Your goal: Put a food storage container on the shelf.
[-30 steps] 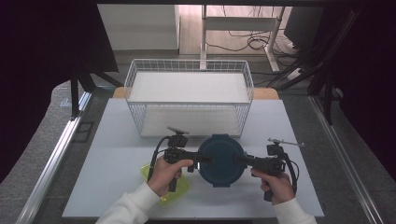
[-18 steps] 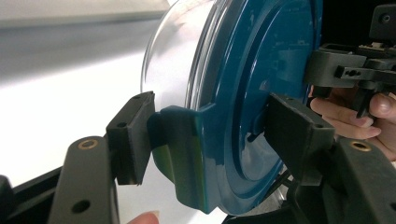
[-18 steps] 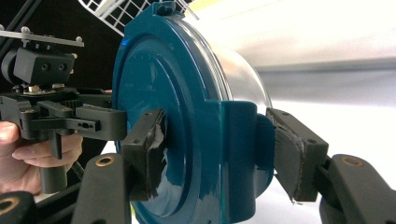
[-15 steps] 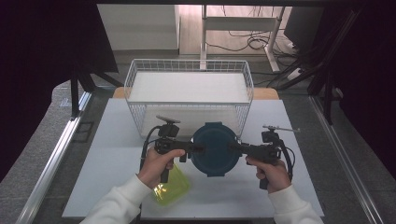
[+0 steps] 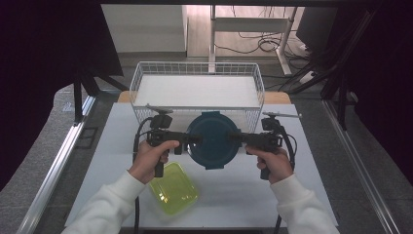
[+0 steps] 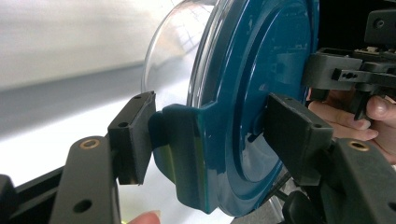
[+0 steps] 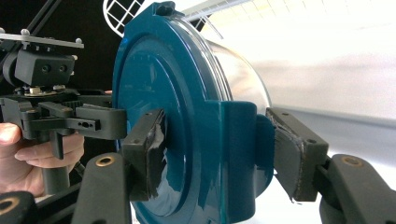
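Left gripper [image 6: 205, 140] view: clear bowl [image 6: 173, 42] under teal lid [image 6: 261, 70].

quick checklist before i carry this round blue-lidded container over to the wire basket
1. Left gripper clamped on a lid latch of the round container: ok, both pads press on the latch.
2. Right gripper clamped on the opposite latch: ok.
3. Container off the table: ok, held up between the two grippers.
4. Lid seated on the clear bowl: ok as far as the gripper views show; far edge cannot tell.
5. Wire basket free to receive it: ok, nothing lies inside.
6. Yellow-green container out of the way: ok, it lies nearer the person, apart from the basket.
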A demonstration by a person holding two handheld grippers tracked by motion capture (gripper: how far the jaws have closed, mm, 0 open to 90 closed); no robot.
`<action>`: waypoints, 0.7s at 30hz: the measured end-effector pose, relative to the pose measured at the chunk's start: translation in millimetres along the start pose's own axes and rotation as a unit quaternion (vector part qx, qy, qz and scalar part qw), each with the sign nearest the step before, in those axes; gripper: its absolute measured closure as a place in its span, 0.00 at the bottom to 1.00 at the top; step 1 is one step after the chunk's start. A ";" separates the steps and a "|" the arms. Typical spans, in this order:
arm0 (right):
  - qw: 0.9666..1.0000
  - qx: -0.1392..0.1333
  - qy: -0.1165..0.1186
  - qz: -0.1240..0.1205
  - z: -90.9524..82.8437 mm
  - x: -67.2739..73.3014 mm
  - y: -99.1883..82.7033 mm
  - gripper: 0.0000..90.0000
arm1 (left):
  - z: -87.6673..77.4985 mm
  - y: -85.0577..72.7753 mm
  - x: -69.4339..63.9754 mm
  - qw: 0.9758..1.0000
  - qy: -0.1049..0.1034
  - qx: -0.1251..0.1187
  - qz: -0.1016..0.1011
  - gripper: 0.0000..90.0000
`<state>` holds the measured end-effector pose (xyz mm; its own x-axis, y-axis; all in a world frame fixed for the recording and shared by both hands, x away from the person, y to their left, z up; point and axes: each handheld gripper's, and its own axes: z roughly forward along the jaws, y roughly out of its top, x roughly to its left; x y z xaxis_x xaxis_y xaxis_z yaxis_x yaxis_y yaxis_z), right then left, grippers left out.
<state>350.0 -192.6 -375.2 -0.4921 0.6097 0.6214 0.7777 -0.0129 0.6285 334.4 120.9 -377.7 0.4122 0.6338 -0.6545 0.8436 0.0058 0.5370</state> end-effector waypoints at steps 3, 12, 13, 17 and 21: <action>1.000 -0.001 0.000 -0.005 4.5 5.7 10.0 0.44 | -6.9 7.8 1.9 1.000 0.000 -0.003 0.001 0.39; 1.000 -0.011 0.010 -0.015 10.4 21.1 31.8 0.45 | -27.3 25.1 -0.6 1.000 0.001 -0.018 0.003 0.39; 1.000 -0.011 0.012 -0.015 10.2 22.7 33.7 0.45 | -29.2 26.9 -1.2 1.000 0.002 -0.018 0.004 0.40; 1.000 -0.015 0.013 -0.019 10.1 28.7 41.2 0.45 | -35.4 33.8 -3.5 1.000 0.002 -0.021 0.007 0.40; 0.999 -0.016 0.014 -0.025 9.5 33.5 49.0 0.45 | -40.0 40.9 -5.2 1.000 0.002 -0.025 0.009 0.40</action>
<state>375.3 -165.3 -328.0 -0.5411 0.5884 0.6008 0.7386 -0.0090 0.6741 353.0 148.8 -331.1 0.4264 0.6366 -0.6426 0.8173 0.0332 0.5752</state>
